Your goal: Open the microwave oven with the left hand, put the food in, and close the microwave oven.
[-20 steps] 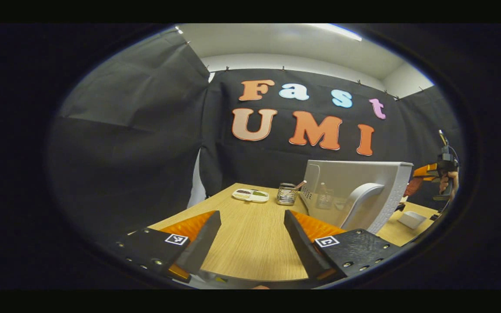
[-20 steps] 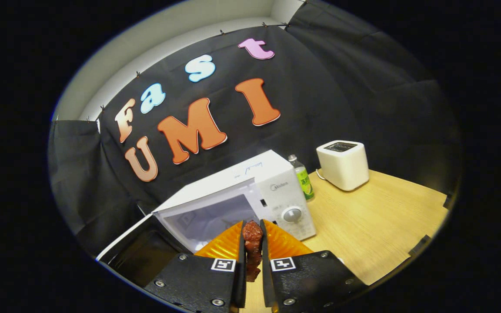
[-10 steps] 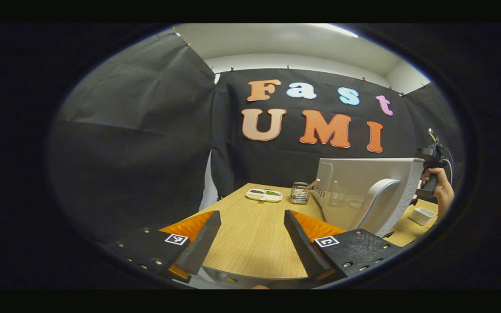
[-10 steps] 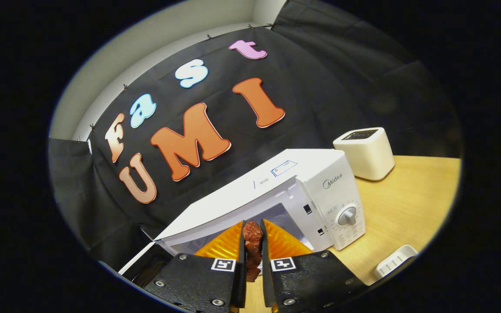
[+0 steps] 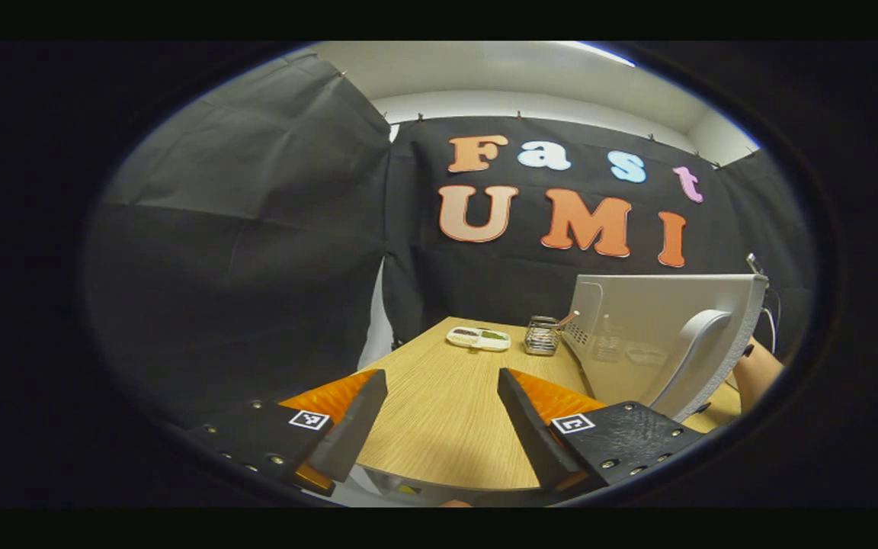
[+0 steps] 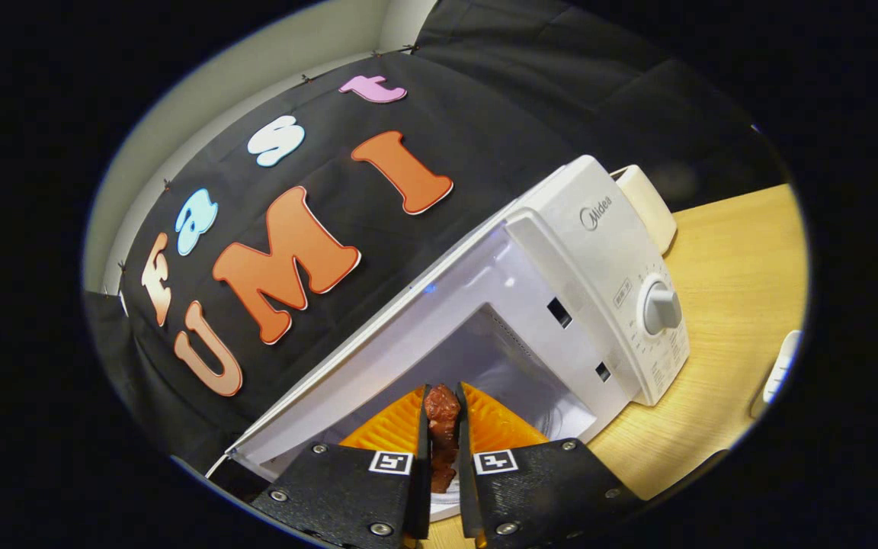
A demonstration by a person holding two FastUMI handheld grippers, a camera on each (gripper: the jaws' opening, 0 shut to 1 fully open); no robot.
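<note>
"midea" brand name legible at the top of the microwave oven control panel, above the dial; finer panel print unreadable

On the wooden table, a white divided dish lies at the far edge. A wire mesh cup stands just right of the dish. A white toaster sits farther right.

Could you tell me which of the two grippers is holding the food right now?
The right gripper: its jaws are shut on the reddish-brown piece of meat before the open white microwave oven. The left gripper stands open, empty.
</note>
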